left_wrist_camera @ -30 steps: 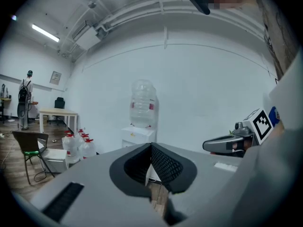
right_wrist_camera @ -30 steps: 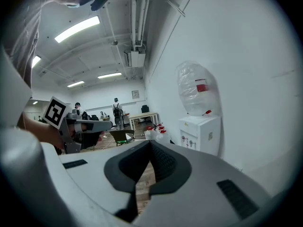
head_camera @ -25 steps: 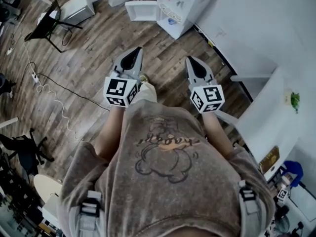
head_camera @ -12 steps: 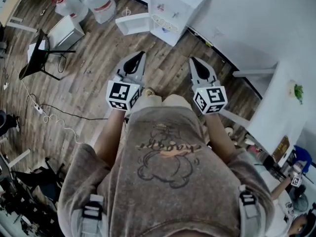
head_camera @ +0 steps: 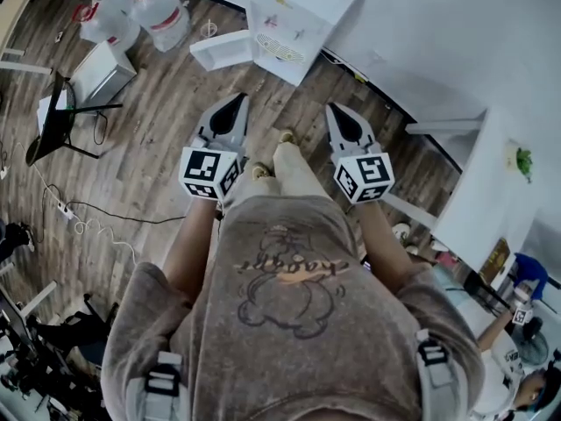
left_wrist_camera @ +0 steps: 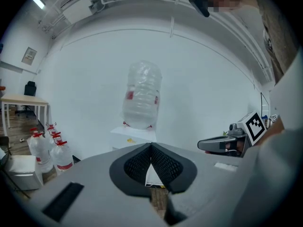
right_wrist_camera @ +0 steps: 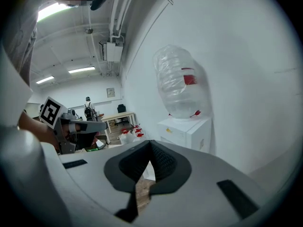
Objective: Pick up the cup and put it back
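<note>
No cup shows in any view. My left gripper [head_camera: 235, 103] and right gripper [head_camera: 337, 110] are held side by side in front of the person's chest, above the wooden floor. Both point at a white water dispenser [head_camera: 282, 35]. In the left gripper view the jaws [left_wrist_camera: 151, 146] meet at the tips with nothing between them. The right gripper [right_wrist_camera: 150, 144] is shut and empty too. The dispenser [left_wrist_camera: 134, 137] carries an upturned clear bottle [left_wrist_camera: 142, 96]. From the right gripper view, the dispenser [right_wrist_camera: 188, 129] and its bottle [right_wrist_camera: 182, 82] stand close ahead.
A white panel [head_camera: 221, 49] juts out at the dispenser's left. Several water jugs with red caps [head_camera: 131, 11] stand on the floor further left, beside a white box [head_camera: 102, 70]. A white wall [head_camera: 438, 33] runs along the right. A cable [head_camera: 96, 222] trails over the floor.
The person has walked forward; the dispenser and the jugs have drawn nearer in the head view. Both grippers stay shut and keep their place before the chest.
</note>
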### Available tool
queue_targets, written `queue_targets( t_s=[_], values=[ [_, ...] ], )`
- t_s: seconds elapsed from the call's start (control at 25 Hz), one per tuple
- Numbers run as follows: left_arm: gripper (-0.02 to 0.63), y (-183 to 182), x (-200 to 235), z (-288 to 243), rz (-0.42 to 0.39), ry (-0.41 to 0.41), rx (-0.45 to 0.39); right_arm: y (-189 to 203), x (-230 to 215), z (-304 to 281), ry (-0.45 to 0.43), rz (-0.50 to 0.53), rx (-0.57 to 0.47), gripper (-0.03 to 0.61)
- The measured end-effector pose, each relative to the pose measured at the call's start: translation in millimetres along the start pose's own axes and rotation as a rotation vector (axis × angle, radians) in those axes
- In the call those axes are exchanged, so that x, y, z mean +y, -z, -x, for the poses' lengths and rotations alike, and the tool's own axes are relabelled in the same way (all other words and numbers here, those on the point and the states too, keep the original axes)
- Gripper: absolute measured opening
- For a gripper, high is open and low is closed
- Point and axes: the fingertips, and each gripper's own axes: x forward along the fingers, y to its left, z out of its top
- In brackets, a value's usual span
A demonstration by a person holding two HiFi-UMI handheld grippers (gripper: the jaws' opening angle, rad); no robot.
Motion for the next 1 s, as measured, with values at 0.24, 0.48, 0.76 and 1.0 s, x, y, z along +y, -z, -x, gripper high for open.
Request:
queue_targets(
  t_s=[0.24,0.48,0.76,1.0],
  values=[
    [0.003,-10.6,16.6,-25.5,0.008,-0.026,-0.007,-4.8,-23.8,-32.6,-0.037,-0.001,0.020,0.002],
    [0.003,-6.4,38.8,-53.5,0.006,-0.023,-0.004,-1.9,-34.0,-68.2,-0.065,0.001,0.033,0.002],
    [0.003,35.4,63.6,-71.6,0.020,0.003,0.016,35.0,-35.4,-97.5,-0.035,-0.031,0.027,0.002],
    [0.003,84.7,84.9,-84.1,-0.009,0.040,0.020,87.0,-40.5,-122.8,-0.004,-0.025,0.015,0.002]
  ],
)
